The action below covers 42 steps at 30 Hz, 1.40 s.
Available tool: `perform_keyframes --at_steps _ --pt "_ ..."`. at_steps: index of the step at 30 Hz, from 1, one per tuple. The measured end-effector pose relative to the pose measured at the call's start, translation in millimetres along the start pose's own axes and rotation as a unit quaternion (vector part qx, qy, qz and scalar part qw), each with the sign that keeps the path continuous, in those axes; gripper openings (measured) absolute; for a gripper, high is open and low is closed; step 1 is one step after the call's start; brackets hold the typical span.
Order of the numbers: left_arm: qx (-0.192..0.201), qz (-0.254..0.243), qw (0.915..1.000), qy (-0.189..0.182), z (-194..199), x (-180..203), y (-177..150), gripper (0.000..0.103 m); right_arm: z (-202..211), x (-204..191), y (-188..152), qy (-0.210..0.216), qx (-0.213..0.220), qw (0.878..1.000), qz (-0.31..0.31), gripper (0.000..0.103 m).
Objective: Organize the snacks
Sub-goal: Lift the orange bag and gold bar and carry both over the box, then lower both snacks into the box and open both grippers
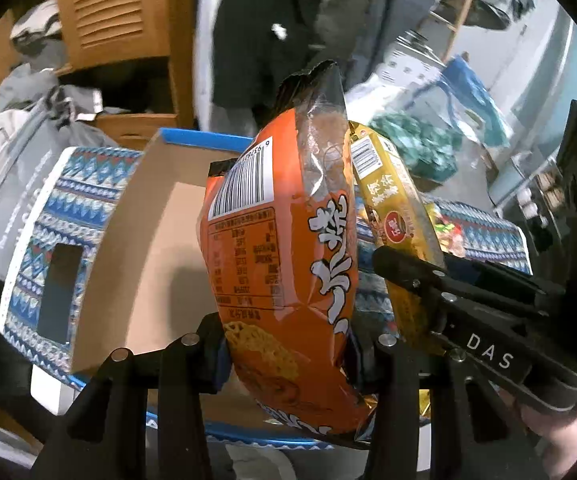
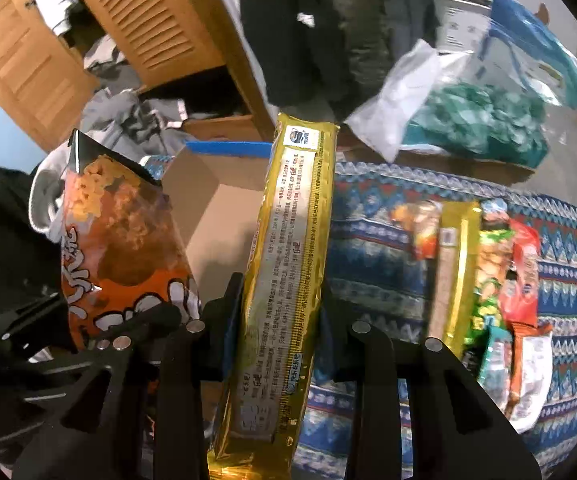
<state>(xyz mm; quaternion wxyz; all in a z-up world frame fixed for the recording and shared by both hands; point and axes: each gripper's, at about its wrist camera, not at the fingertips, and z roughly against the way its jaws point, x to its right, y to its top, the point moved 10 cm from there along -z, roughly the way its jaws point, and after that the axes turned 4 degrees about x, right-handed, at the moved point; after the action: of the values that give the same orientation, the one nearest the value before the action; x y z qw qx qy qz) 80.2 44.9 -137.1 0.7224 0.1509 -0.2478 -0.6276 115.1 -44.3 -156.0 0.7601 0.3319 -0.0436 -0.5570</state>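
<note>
An orange snack bag point(image 1: 280, 240) stands upright between the pads of my left gripper point(image 1: 288, 354), which is shut on its lower part. My right gripper point(image 2: 276, 328) is shut on a long gold-yellow snack pack point(image 2: 292, 260), also held upright. The two packs hang side by side above an open cardboard box point(image 1: 140, 248) with a blue rim and patterned outer walls; its inside looks bare. In the left wrist view the yellow pack point(image 1: 392, 208) and right gripper point(image 1: 404, 272) show at the right. In the right wrist view the orange bag point(image 2: 120, 240) and left gripper point(image 2: 144, 328) show at the left.
Several more snack packets point(image 2: 488, 280) lie on a blue patterned cloth point(image 2: 368, 240) right of the box. Behind it sits a clear plastic bag with teal contents point(image 2: 468, 120). A wooden louvred cabinet point(image 2: 148, 20), heaped grey clothes point(image 1: 28, 140) and dark hanging garments point(image 1: 272, 32) crowd the back.
</note>
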Motion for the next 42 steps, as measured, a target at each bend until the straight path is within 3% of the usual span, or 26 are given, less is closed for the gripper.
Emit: perform_keyframes --at_steps 13,25,28,30,31,36,42 --pt "-0.013 0.06 0.9975 0.035 -17 -78 -6 0.046 -51 -53 1 0.008 -0.032 0.999 0.03 0.032" --pt "-0.044 0.07 0.9946 0.063 -38 -98 -17 0.047 -77 -65 -4 0.011 -0.059 0.998 0.025 0.035" --pt "-0.05 0.075 0.9935 0.069 -40 -102 -19 0.051 -75 -68 0 0.01 -0.052 0.998 0.032 0.038" --pt "-0.051 0.082 0.9928 0.072 -39 -104 -20 0.057 -73 -68 2 0.01 -0.047 0.998 0.035 0.056" --pt "-0.051 0.084 0.9926 0.072 -38 -105 -20 0.059 -71 -68 4 0.006 -0.044 0.998 0.036 0.059" --pt "-0.025 0.074 0.9933 0.085 -27 -104 -13 0.074 -62 -64 8 -0.001 -0.033 0.999 0.041 0.06" --pt "-0.017 0.067 0.9942 0.082 -20 -97 -11 0.075 -53 -54 8 -0.009 -0.027 0.999 0.039 0.06"
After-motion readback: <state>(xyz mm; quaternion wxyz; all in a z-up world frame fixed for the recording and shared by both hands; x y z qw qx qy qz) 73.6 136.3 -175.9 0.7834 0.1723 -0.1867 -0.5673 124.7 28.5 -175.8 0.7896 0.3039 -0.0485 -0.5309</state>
